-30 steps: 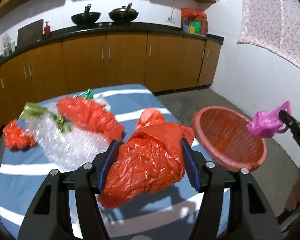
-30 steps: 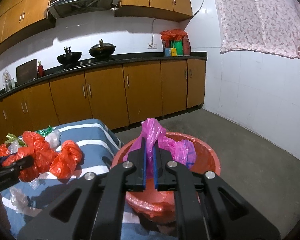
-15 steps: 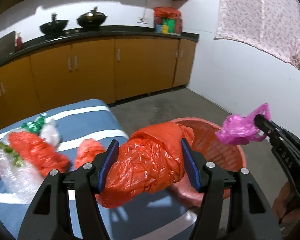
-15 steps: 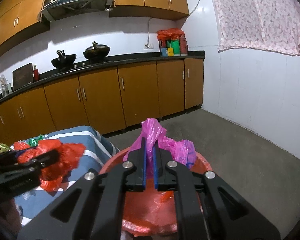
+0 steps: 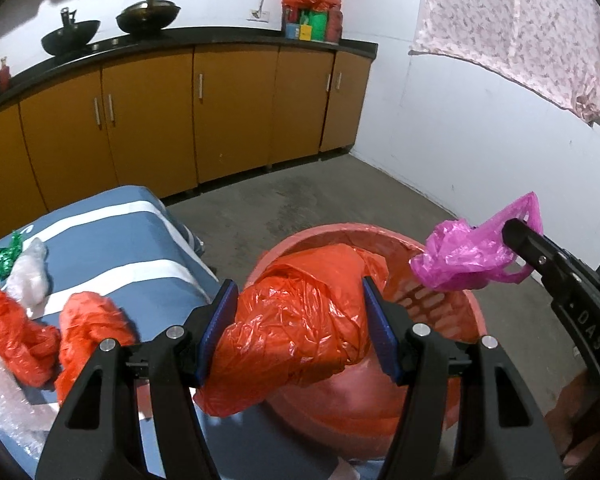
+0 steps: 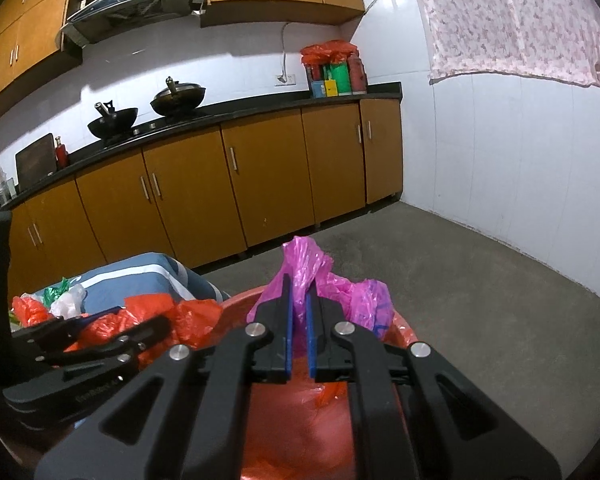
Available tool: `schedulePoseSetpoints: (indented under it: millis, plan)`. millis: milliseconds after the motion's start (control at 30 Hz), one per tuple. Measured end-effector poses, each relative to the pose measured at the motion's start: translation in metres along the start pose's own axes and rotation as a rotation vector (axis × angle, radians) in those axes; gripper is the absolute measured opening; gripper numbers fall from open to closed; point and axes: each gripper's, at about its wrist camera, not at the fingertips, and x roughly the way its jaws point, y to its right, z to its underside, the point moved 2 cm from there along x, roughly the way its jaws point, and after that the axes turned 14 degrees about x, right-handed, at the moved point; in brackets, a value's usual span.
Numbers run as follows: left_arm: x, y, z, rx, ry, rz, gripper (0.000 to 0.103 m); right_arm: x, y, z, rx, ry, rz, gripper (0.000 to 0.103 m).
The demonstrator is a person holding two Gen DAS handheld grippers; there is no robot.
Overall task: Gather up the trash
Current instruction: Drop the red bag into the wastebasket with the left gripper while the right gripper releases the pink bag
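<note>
The left hand-held gripper (image 5: 298, 328) clamps a crumpled orange plastic bag (image 5: 296, 324) between its blue pads, over the near rim of a red basket (image 5: 466, 312). The right hand-held gripper (image 6: 299, 330), nearly closed, pinches a magenta plastic bag (image 6: 332, 288) above the same basket.

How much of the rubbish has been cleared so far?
Nothing clearly lies in the red basket yet. Over it, the left claw grips an orange bag and the right claw a pink bag. More orange bags, bubble wrap and green scrap remain on the table.
</note>
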Motion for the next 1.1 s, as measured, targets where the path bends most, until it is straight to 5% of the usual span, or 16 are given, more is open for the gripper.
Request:
schedulePoseSetpoints:
  millis: [467, 767, 900, 1100]
  plan:
    - [0.012, 0.004, 0.000, 0.003, -0.027, 0.013, 0.071, 0.005, 0.020, -0.004, 0.057, -0.023, -0.002, 0.021]
    - [0.002, -0.008, 0.002, -0.031, -0.027, -0.025, 0.072, 0.022, 0.013, 0.001, 0.132, -0.083, -0.042, 0.020]
    - [-0.014, -0.028, 0.004, -0.037, -0.014, -0.076, 0.072, 0.015, 0.007, 0.001, 0.108, -0.059, -0.032, 0.043]
    - [-0.043, -0.051, 0.004, -0.071, 0.014, -0.120, 0.075, 0.003, 0.001, -0.004, 0.098, -0.051, -0.035, 0.050]
